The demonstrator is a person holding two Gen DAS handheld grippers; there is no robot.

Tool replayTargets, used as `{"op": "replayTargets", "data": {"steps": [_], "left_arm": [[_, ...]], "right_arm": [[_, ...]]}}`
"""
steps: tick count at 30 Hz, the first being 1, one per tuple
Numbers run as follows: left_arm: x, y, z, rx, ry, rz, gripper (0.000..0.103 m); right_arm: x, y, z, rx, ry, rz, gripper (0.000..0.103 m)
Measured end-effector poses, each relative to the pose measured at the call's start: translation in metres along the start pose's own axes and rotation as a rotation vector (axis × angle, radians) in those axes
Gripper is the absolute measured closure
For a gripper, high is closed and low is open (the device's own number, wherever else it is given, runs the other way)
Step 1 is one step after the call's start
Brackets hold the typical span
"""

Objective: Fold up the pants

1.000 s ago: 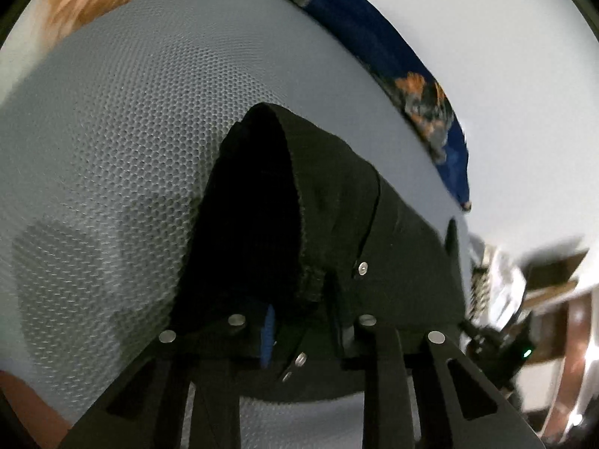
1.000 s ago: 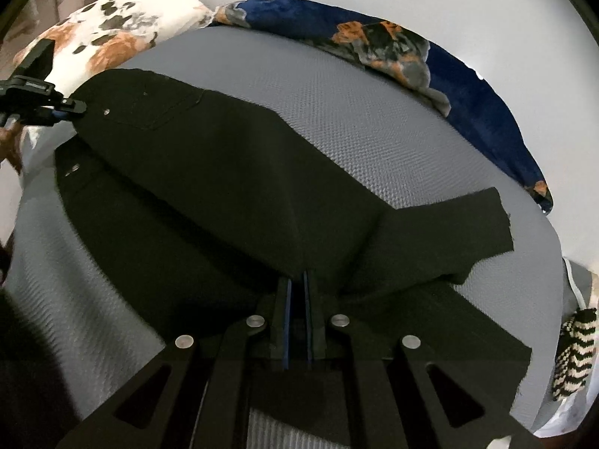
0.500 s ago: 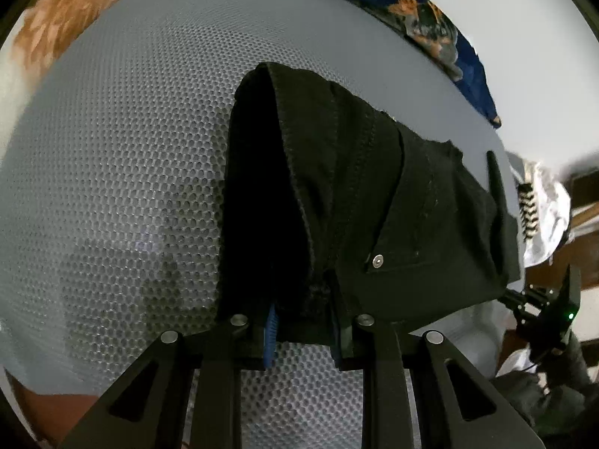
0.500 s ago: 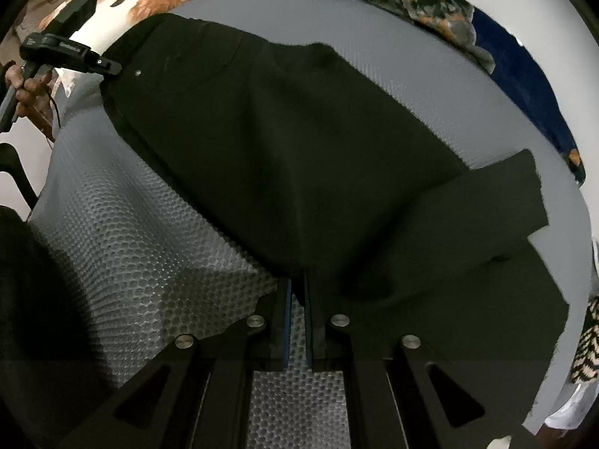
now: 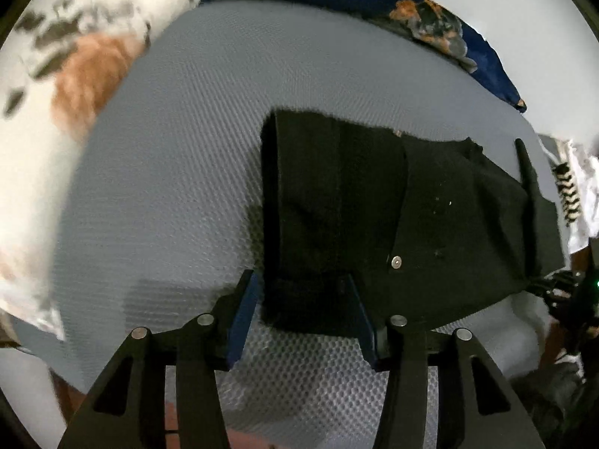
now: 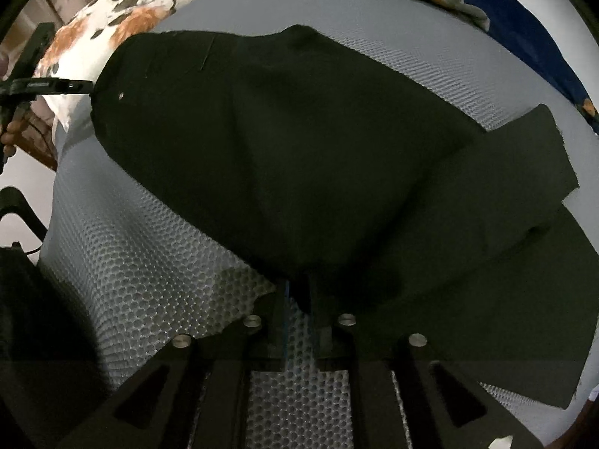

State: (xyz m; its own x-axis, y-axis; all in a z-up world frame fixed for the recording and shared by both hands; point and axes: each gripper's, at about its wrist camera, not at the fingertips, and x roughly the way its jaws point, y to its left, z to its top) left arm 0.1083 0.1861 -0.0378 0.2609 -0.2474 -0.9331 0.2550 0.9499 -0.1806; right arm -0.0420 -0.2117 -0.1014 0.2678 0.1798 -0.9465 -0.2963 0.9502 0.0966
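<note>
The black pants (image 5: 393, 217) lie on a grey mesh-textured mattress (image 5: 179, 172), folded over on themselves. In the left wrist view they fill the centre and the right of the frame, with a small metal rivet (image 5: 395, 261) at the lower middle. The left gripper (image 5: 303, 310) stands at the bottom centre with its jaws opening; the near edge of the pants lies between the two blue pads (image 5: 243, 310), but the pads do not press on it.

In the right wrist view the pants (image 6: 299, 157) spread from the upper left to the right edge, and one leg end points to the upper right. The right gripper (image 6: 297, 318) sits at the bottom centre, its jaws opening by a narrow gap. The lower edge of the cloth hangs just over the fingertips; whether they pinch it, one cannot tell. A floral pillow (image 6: 123, 11) rests at the upper left, and a dark blue floral cloth (image 6: 524, 30) lies along the top right.
</note>
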Motion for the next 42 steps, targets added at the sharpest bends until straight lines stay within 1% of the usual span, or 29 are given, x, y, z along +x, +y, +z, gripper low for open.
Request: {"op": "replayTargets", "data": {"steps": [1, 2, 3, 4, 8, 12, 17, 22, 25, 27, 30, 33, 34, 35, 37, 38, 39, 41, 42], "left_arm": [[-0.007, -0.007, 0.002, 0.027, -0.025, 0.009, 0.053], [-0.013, -0.015, 0.003, 0.051, -0.049, 0.011, 0.053], [-0.017, -0.025, 0.004, 0.073, -0.070, 0.008, 0.053], [-0.022, -0.039, 0.006, 0.108, -0.092, -0.014, 0.053], [-0.024, -0.091, 0.008, 0.234, -0.129, -0.133, 0.053], [-0.003, -0.148, 0.007, 0.350, -0.113, -0.237, 0.053], [0.030, -0.212, 0.002, 0.473, -0.063, -0.311, 0.053], [0.048, -0.268, -0.007, 0.583, -0.039, -0.349, 0.053], [0.056, -0.297, -0.014, 0.627, -0.026, -0.378, 0.053], [0.065, -0.313, -0.018, 0.657, -0.014, -0.369, 0.053], [0.081, -0.329, -0.022, 0.662, 0.006, -0.384, 0.053], [0.088, -0.335, -0.021, 0.659, -0.001, -0.386, 0.056], [0.090, -0.337, -0.020, 0.655, -0.010, -0.383, 0.065], [0.092, -0.338, -0.019, 0.655, -0.010, -0.380, 0.076], [0.100, -0.342, -0.015, 0.640, 0.016, -0.365, 0.086], [0.104, -0.343, -0.015, 0.624, 0.025, -0.369, 0.086], [0.106, -0.342, -0.015, 0.612, 0.028, -0.372, 0.086], [0.107, -0.343, -0.013, 0.599, 0.027, -0.373, 0.087], [0.106, -0.343, -0.013, 0.590, 0.026, -0.378, 0.087]], "right_arm": [[-0.002, -0.001, 0.000, 0.003, -0.007, 0.000, 0.088], [-0.004, -0.002, 0.001, 0.007, -0.018, -0.009, 0.083], [-0.005, -0.004, 0.001, 0.016, -0.029, -0.021, 0.076], [-0.008, -0.007, 0.001, 0.027, -0.041, -0.021, 0.074], [-0.013, -0.017, -0.001, 0.049, -0.078, -0.012, 0.076], [-0.016, -0.020, 0.002, 0.074, -0.099, -0.004, 0.076], [-0.017, -0.020, 0.007, 0.109, -0.129, 0.011, 0.076], [-0.019, -0.027, 0.009, 0.152, -0.151, 0.037, 0.076], [-0.019, -0.030, 0.010, 0.174, -0.161, 0.059, 0.075], [-0.020, -0.032, 0.010, 0.181, -0.166, 0.072, 0.075], [-0.021, -0.034, 0.011, 0.185, -0.177, 0.078, 0.075], [-0.024, -0.038, 0.010, 0.190, -0.181, 0.091, 0.075], [-0.025, -0.040, 0.009, 0.193, -0.182, 0.098, 0.075], [-0.027, -0.043, 0.009, 0.198, -0.186, 0.111, 0.075], [-0.033, -0.052, 0.007, 0.219, -0.210, 0.125, 0.075], [-0.039, -0.060, 0.006, 0.239, -0.232, 0.134, 0.072], [-0.044, -0.070, 0.005, 0.262, -0.249, 0.150, 0.072], [-0.051, -0.095, 0.003, 0.319, -0.292, 0.152, 0.072], [-0.051, -0.117, 0.002, 0.374, -0.301, 0.156, 0.072]]}}
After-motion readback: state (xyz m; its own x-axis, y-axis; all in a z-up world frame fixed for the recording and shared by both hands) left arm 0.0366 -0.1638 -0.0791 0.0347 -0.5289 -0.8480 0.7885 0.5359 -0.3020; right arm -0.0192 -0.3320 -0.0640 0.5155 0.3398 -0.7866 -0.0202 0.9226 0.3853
